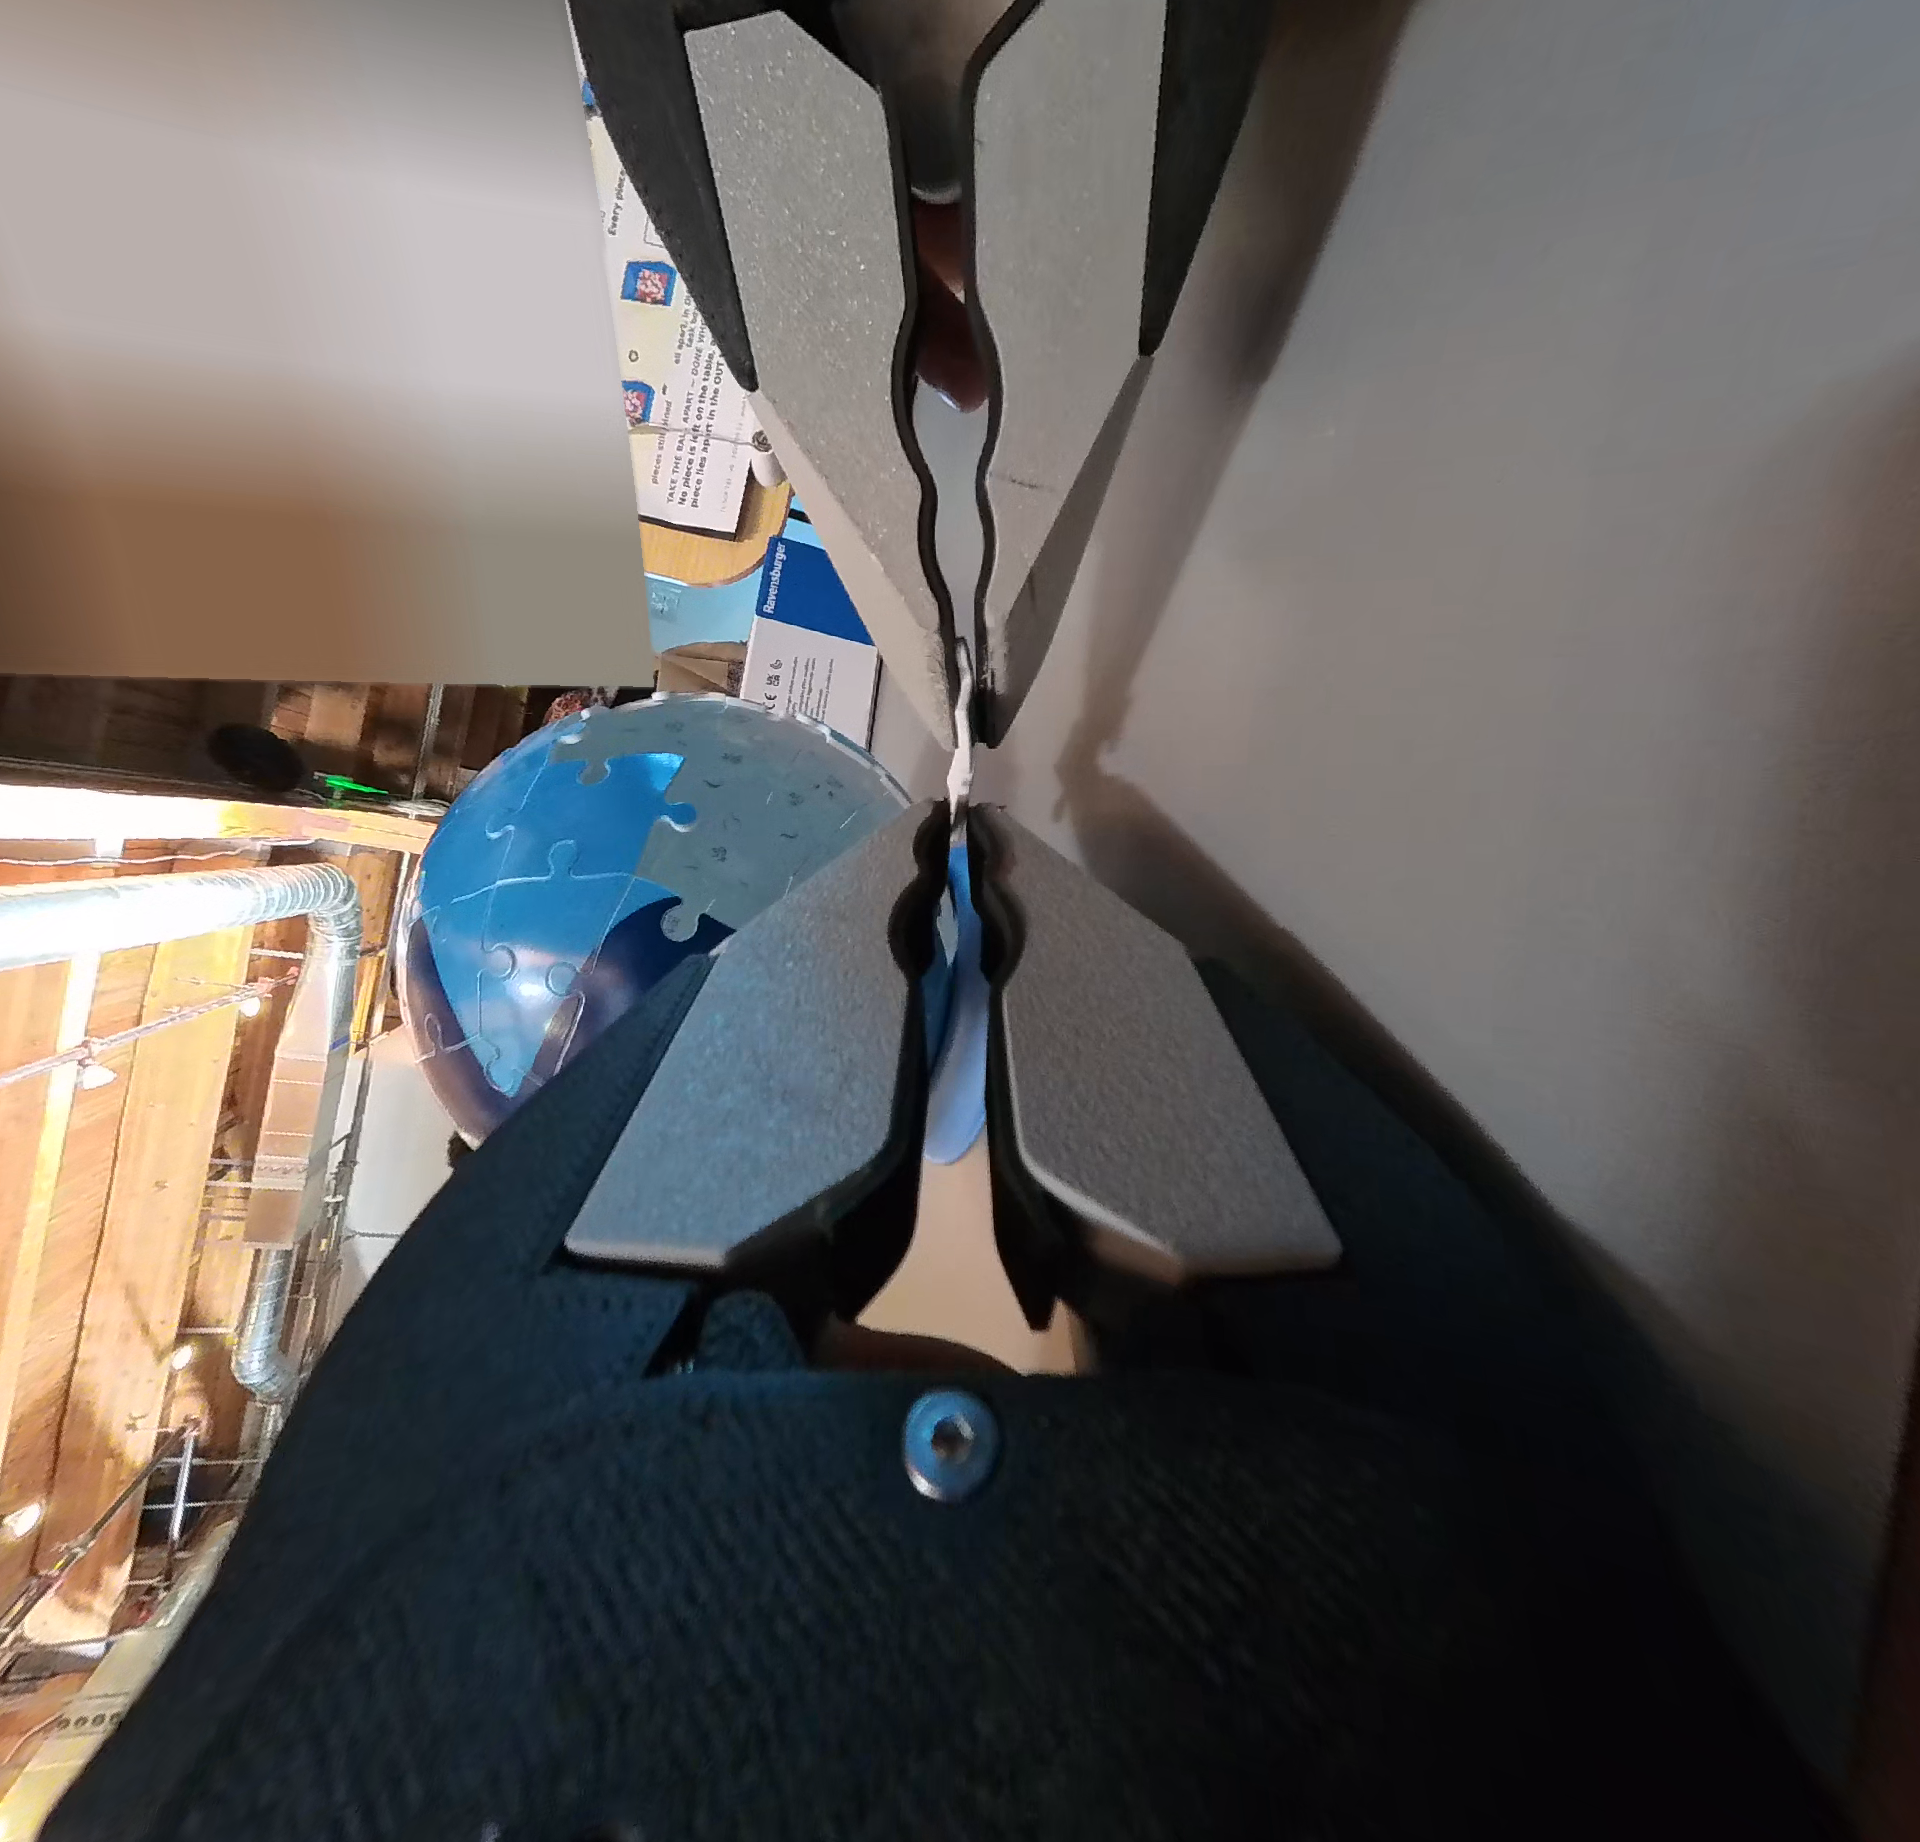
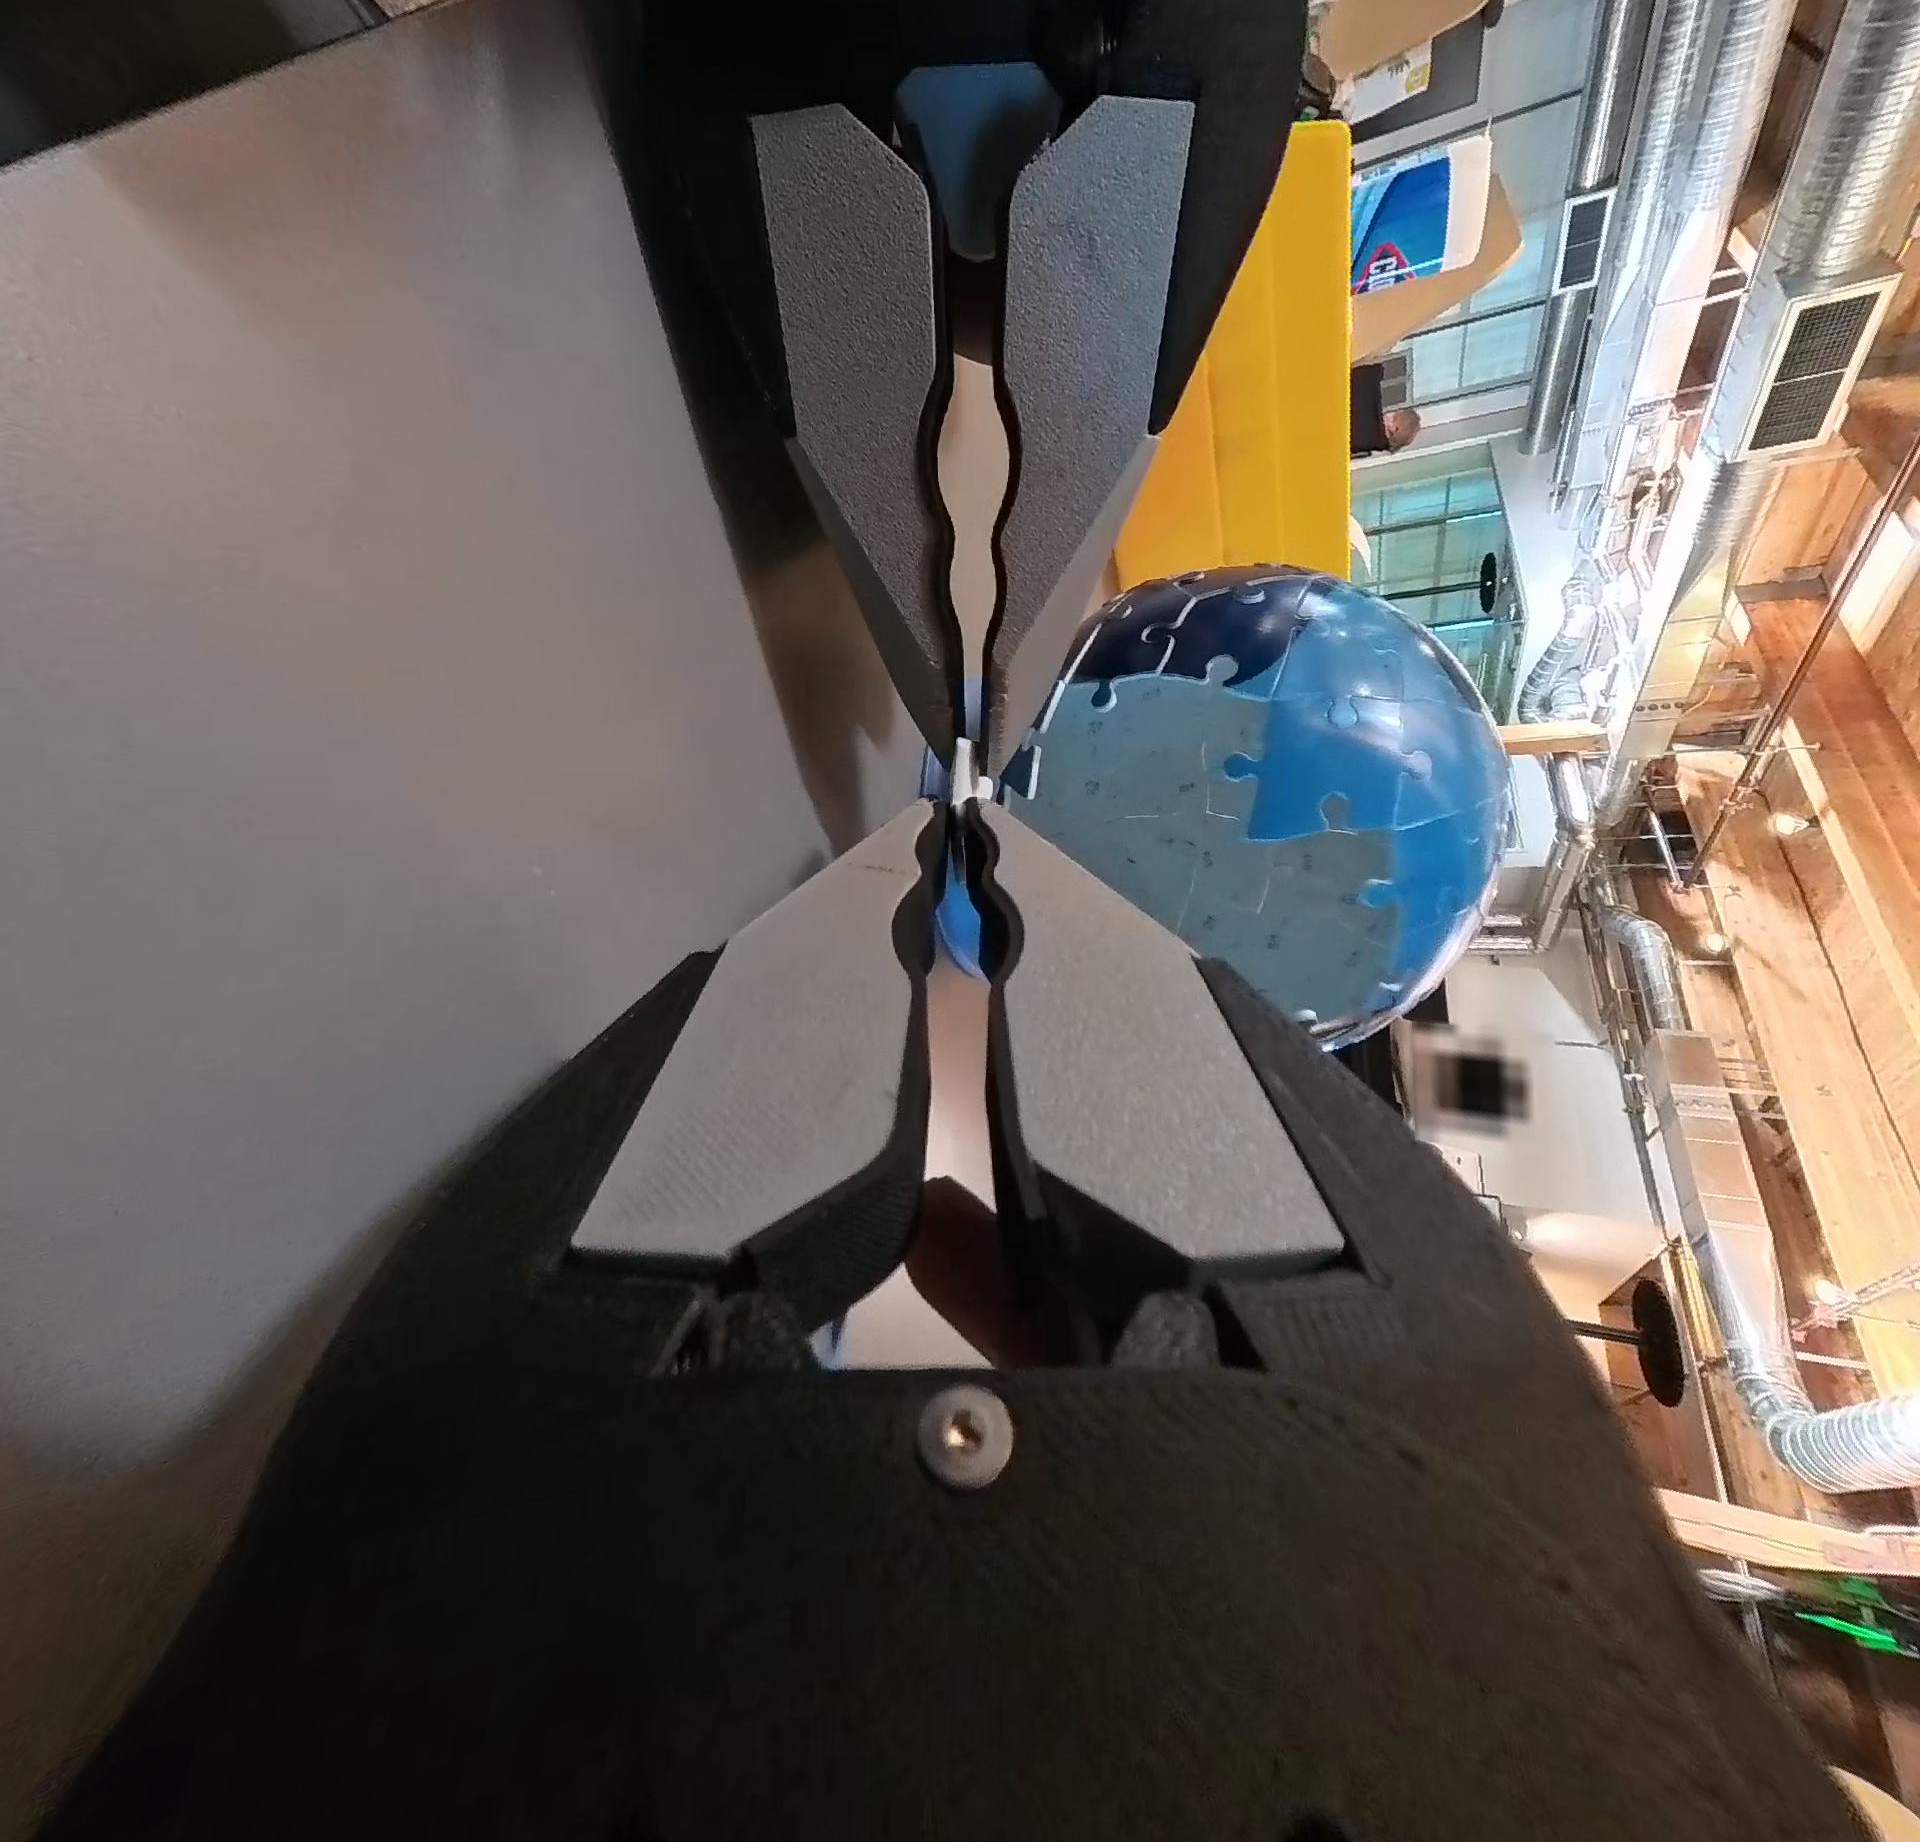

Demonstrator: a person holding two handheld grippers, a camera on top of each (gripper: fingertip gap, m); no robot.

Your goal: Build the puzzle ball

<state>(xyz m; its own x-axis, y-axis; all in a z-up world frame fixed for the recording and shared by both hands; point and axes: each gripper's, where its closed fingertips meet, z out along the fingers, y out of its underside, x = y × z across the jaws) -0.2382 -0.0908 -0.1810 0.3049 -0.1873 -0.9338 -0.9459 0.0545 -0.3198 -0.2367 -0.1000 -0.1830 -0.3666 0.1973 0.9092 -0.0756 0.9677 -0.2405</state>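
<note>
My left gripper [image 1: 961, 821] and right gripper [image 2: 961, 816] point at each other, tip to tip, just above the grey table [image 1: 1558, 545]. Each is shut on a thin blue puzzle piece seen edge-on: the left's piece [image 1: 954, 1013] and the right's piece [image 2: 961, 925]. Their white edges meet between the tips; I cannot tell if they are locked together. In the left wrist view the right gripper [image 1: 975, 722] comes in from the top; in the right wrist view the left gripper [image 2: 971, 743] does. The partly built blue puzzle ball [image 1: 623, 909] [image 2: 1299, 805] sits on the table close beside the tips, its pale inner side showing.
A white and blue puzzle box [image 1: 821, 649] and a printed sheet [image 1: 696, 421] lie on the table beyond the ball. A yellow object [image 2: 1268, 390] stands behind the left gripper. The grey table [image 2: 312, 545] stretches along the other side of the grippers. Less than 4 cm separates the two grippers' tips.
</note>
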